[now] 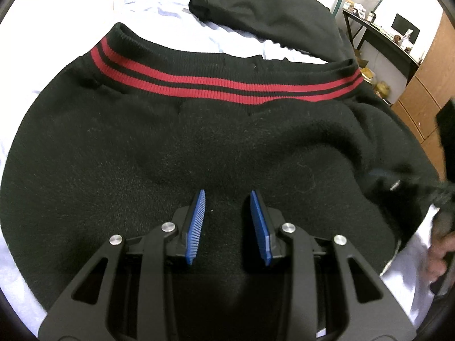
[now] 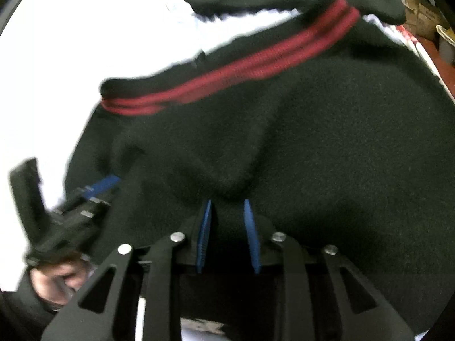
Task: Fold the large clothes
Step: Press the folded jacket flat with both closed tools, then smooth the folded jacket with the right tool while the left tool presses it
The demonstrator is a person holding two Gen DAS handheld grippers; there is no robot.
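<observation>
Where the black knit garment (image 1: 199, 142) lies spread over a white bed sheet (image 1: 51, 39), it fills the ground directly ahead of both tools. Ribbed hem band with two red stripes (image 1: 227, 85): runs across the far edge of the garment, beyond the left tool's tips. Black sleeve (image 1: 270, 11): lies further off still, beyond the band, on the sheet, ahead and to the right of the left tool.

Left tool (image 1: 228, 199): pointed steeply down over the garment's body, blue ribbed pads (image 1: 196, 221) standing apart; black cloth shows in the gap, but whether the pads press on it cannot be told. Seen from the right wrist view, the same tool (image 2: 96, 187) sits at the garment's left edge, gripped by the person's left hand (image 2: 54, 278).

Right tool (image 2: 227, 201): also angled down, pads (image 2: 204, 233) apart, with a raised fold of the black fabric (image 2: 227, 187) bunched at the tips and running down between them; picture blurred, so contact with the pads is uncertain. The right hand (image 1: 439, 255) shows at the far right edge of the left wrist view.

Surroundings: dark desk (image 1: 378, 34) with small items, and wooden cabinet fronts (image 1: 426, 85), both far to the right of the left tool, off the bed.
</observation>
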